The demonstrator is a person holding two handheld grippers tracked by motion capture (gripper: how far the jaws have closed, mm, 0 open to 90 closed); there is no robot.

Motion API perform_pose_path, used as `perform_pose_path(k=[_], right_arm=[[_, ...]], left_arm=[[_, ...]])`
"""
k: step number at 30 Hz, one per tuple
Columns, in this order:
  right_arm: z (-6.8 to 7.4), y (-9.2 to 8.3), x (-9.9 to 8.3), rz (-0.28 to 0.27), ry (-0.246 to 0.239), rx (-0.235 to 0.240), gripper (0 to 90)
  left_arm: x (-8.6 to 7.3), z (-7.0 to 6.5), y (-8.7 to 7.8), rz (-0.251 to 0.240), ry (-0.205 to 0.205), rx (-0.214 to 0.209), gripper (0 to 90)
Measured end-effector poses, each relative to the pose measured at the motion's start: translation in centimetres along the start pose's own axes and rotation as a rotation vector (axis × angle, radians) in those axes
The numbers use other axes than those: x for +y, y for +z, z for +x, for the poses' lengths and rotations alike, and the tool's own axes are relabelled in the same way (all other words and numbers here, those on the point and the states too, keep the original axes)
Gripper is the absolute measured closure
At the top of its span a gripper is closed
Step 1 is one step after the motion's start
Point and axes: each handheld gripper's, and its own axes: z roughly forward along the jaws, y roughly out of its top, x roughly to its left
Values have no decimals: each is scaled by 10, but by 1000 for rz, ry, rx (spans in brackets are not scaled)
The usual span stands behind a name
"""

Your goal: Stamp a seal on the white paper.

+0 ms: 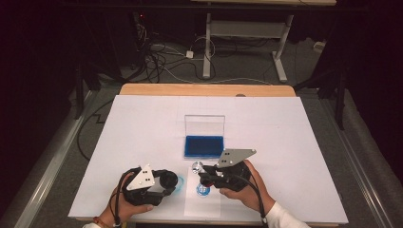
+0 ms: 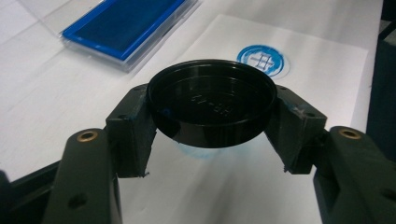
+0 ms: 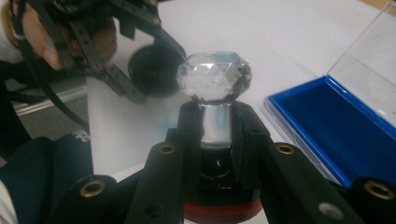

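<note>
My left gripper [image 2: 212, 123] is shut on a round black cap [image 2: 212, 100], held by its rim with the hollow side facing the camera. In the high view that gripper [image 1: 169, 182] sits at the near left of a small paper sheet [image 1: 202, 204]. My right gripper [image 3: 215, 128] is shut on the metal stem of a stamp with a faceted crystal knob [image 3: 214, 77] and a red base. It hangs just above the sheet [image 1: 205, 176], over a round blue stamp print [image 1: 203, 189]. The same print [image 2: 263, 59] lies beyond the cap.
A blue ink pad [image 1: 204, 145] in a clear case with its lid raised lies mid-table, just beyond both grippers; the same ink pad [image 3: 327, 121] lies right of the stamp. A white cover [image 1: 142, 128] spans the table. Floor cables and a desk frame lie beyond the far edge.
</note>
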Motion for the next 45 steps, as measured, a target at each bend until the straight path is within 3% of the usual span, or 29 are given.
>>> perform_pose_path(k=[14, 21, 33, 42, 45], right_arm=[[2, -15, 8, -122, 29, 10, 756], [5, -19, 11, -182, 34, 9, 756], [9, -23, 11, -257, 39, 23, 755], [8, -17, 7, -271, 33, 25, 755], [8, -14, 6, -276, 36, 27, 755]], left_arm=[[23, -15, 31, -71, -57, -134, 366], [41, -23, 44, -154, -114, -199, 366], [57, -27, 44, -276, -171, -208, 366], [58, -26, 39, -298, -163, -198, 366], [56, -24, 42, -292, -180, -211, 365]])
